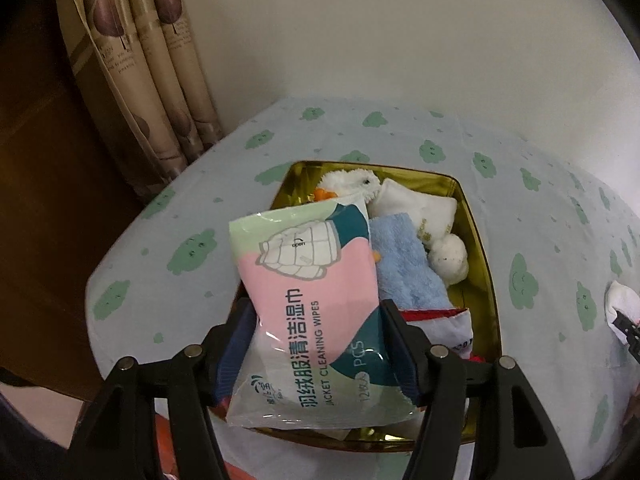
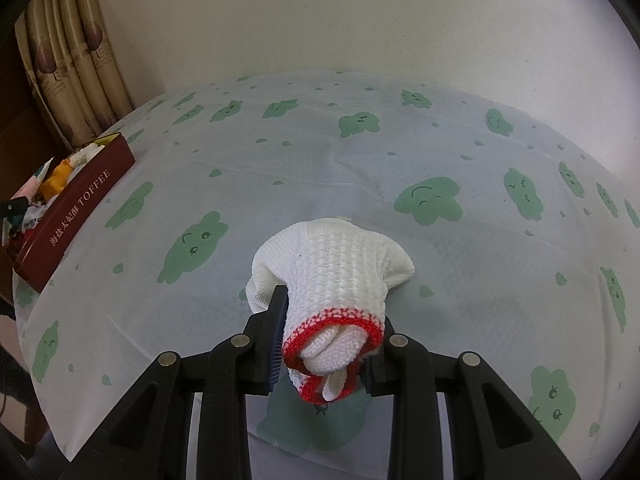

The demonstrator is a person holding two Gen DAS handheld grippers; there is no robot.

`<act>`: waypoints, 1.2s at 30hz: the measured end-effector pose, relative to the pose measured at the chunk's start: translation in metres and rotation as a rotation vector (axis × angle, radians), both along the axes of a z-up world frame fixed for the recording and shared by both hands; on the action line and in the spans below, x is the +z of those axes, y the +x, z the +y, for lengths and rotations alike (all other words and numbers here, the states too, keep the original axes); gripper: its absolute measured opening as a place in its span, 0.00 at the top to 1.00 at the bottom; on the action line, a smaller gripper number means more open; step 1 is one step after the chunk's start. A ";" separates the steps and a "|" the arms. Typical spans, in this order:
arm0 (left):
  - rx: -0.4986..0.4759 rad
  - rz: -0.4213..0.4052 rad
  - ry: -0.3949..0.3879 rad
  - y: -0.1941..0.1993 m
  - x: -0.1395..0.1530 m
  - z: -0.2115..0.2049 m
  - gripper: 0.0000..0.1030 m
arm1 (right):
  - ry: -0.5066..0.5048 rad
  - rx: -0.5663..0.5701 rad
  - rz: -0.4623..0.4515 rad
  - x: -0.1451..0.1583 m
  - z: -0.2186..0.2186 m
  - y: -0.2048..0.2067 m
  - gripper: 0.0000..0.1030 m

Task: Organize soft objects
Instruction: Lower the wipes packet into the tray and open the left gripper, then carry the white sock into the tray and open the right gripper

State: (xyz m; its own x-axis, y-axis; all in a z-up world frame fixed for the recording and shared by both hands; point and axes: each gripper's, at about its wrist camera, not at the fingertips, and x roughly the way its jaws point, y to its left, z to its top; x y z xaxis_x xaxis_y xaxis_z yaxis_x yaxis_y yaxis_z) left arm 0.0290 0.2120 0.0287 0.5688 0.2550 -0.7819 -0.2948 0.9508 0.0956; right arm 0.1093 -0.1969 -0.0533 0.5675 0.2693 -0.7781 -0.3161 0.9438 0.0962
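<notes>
My left gripper (image 1: 316,308) is shut on a pink, green and white pack of cleaning wipes (image 1: 308,264), held tilted over the near left part of a gold-lined tin (image 1: 480,248). Inside the tin lie a white plush duck (image 1: 352,184), a folded white cloth (image 1: 420,208), a blue towel (image 1: 404,264), a white ball (image 1: 450,258) and a red-and-white fabric item (image 1: 444,324). My right gripper (image 2: 332,312) is shut on a white knit glove (image 2: 332,264) with a red cuff, just above the tablecloth. From this side the tin (image 2: 80,208) shows a dark red wall at the far left.
The table wears a white cloth (image 2: 360,168) printed with green clouds. A beige patterned curtain (image 1: 152,72) hangs at the back left beside dark wood. A plain wall (image 2: 320,20) stands behind the table. The table's edge falls away left of the tin.
</notes>
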 end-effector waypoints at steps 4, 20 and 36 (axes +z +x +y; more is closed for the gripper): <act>0.023 -0.019 0.010 -0.008 0.008 0.000 0.38 | 0.002 0.000 0.001 0.000 0.000 0.000 0.73; 0.135 -0.113 -0.074 -0.067 0.036 0.015 0.37 | 0.021 -0.050 0.063 0.008 0.006 0.002 0.76; 0.181 -0.117 -0.077 -0.106 0.013 0.013 0.37 | 0.110 0.010 0.042 0.054 0.049 -0.025 0.76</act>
